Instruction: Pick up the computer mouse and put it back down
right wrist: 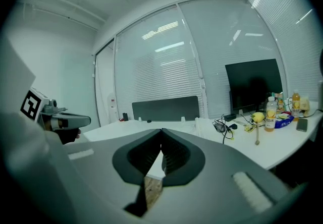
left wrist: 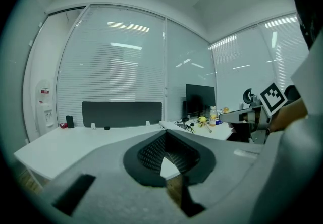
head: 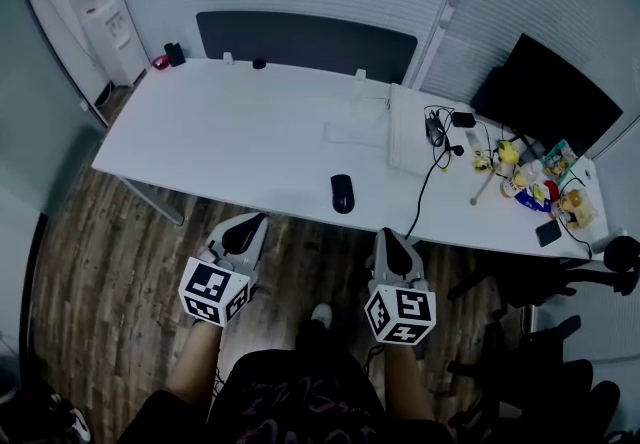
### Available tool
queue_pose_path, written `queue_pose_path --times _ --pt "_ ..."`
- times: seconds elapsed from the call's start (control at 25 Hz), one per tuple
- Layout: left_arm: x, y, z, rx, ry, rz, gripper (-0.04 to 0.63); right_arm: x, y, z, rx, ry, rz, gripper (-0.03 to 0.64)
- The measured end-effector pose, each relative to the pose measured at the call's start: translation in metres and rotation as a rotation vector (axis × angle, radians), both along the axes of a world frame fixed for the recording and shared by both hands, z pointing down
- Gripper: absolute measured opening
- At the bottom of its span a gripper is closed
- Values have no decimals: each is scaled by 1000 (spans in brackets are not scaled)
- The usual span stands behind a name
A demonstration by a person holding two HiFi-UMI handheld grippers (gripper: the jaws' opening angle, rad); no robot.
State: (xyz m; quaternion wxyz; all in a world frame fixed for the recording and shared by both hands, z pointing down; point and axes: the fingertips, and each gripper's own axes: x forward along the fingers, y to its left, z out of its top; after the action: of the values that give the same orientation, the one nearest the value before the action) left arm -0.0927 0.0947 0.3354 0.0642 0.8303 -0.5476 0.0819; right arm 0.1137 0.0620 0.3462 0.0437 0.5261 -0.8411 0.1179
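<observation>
A white counter (head: 230,132) in a glass-walled office carries the black oval computer mouse (head: 342,193) near its front edge. A black cable (head: 424,184) runs just right of it, and bottles (head: 520,177) stand farther right. The left hand-held gripper (head: 260,219) and right hand-held gripper (head: 388,233) hover short of the edge, both with jaws pressed together on nothing.

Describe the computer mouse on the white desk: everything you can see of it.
The computer mouse is small, black and oval, with what looks like a smooth plastic shell. It lies flat on the white desk near the front edge, its long axis pointing away from the person. No cord of its own shows. Only the desk touches it: the left claw and right claw hang over the floor, short of it.
</observation>
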Motion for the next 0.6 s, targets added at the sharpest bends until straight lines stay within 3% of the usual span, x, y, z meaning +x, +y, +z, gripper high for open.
queue_pose_path --times 0.32,0.6 --pt "22 -70 -2 -18 -20 -15 2 17 -71 6 -29 -16 -28 2" --pt "27 -99 -5 -24 -30 -38 2 23 -104 6 -37 -31 -43 2"
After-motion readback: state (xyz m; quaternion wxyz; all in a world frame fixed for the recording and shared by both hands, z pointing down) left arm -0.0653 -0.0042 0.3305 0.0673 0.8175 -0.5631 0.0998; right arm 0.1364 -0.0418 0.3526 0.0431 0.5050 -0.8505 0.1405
